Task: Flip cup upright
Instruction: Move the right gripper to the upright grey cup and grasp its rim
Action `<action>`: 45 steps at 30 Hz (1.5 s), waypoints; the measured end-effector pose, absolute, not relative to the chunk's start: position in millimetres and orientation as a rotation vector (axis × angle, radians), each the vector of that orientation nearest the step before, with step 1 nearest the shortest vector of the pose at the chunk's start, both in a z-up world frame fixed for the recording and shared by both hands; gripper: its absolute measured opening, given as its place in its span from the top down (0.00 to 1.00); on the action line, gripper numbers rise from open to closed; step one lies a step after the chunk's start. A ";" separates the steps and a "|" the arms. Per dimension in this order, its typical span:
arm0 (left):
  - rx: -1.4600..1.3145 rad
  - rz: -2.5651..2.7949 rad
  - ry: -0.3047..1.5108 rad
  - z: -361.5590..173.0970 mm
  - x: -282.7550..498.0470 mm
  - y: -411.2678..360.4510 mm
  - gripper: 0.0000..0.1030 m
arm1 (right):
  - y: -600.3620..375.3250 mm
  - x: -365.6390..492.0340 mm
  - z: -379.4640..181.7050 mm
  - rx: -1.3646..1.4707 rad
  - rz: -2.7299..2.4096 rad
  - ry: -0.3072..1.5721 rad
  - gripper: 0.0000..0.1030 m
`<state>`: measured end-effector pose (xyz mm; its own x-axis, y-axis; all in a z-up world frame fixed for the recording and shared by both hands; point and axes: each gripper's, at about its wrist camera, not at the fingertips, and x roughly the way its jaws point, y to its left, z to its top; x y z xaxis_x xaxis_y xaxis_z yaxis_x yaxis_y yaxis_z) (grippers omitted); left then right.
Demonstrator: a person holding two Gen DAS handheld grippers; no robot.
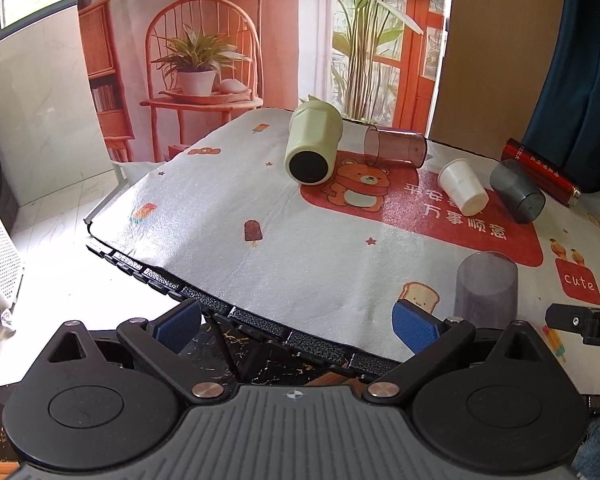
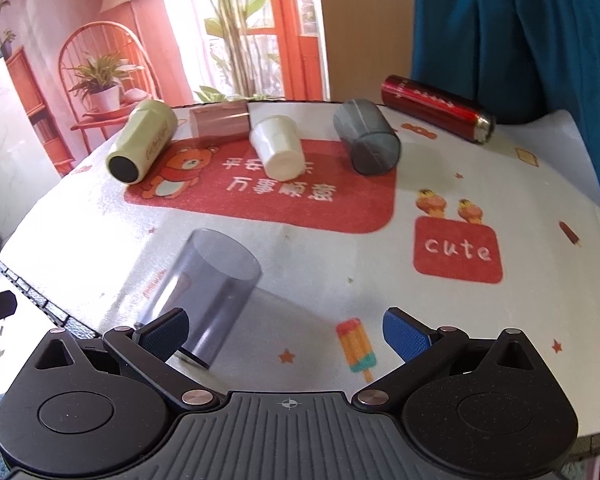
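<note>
A translucent grey cup (image 2: pixel 204 292) stands near the table's front edge; which end is up I cannot tell. It also shows in the left wrist view (image 1: pixel 486 286). My right gripper (image 2: pixel 286 334) is open and empty, its left finger (image 2: pixel 164 334) just in front of this cup. My left gripper (image 1: pixel 296 326) is open and empty at the table's front edge, left of the cup. Lying on their sides at the back are a green cup (image 1: pixel 312 146), a clear pinkish cup (image 1: pixel 396 146), a white cup (image 1: pixel 462 186) and a dark grey cup (image 1: pixel 518 190).
A red cylinder (image 2: pixel 436 108) lies at the back right, near a blue curtain (image 2: pixel 520 32). The table wears a printed cloth (image 2: pixel 456 250) with a red bear panel. The table's front left edge (image 1: pixel 220 308) drops to the floor.
</note>
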<state>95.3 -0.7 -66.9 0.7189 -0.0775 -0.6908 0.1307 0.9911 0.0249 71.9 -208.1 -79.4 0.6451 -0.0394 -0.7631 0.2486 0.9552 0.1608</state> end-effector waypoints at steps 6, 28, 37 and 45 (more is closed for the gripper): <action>0.074 -0.122 0.770 -70.0 95.6 -2.9 0.00 | -194.2 98.6 -78.0 0.256 -0.090 0.885 0.00; 0.020 -0.139 0.853 -87.9 103.3 -4.0 0.00 | -208.6 147.7 -115.1 0.420 -0.042 1.014 0.32; -0.012 -0.139 0.877 -90.7 104.8 -13.1 0.00 | -212.9 116.4 -91.1 0.064 -0.049 0.798 0.32; 0.032 -0.148 0.881 -92.1 101.5 -27.0 0.00 | -225.2 130.0 -110.0 -0.001 -0.133 0.664 0.35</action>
<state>101.5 -27.0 -92.1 0.6271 -0.1156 -0.7703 0.1421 0.9893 -0.0328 130.0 -225.2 -110.0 0.7792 -0.1237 -0.6145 0.1233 0.9914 -0.0432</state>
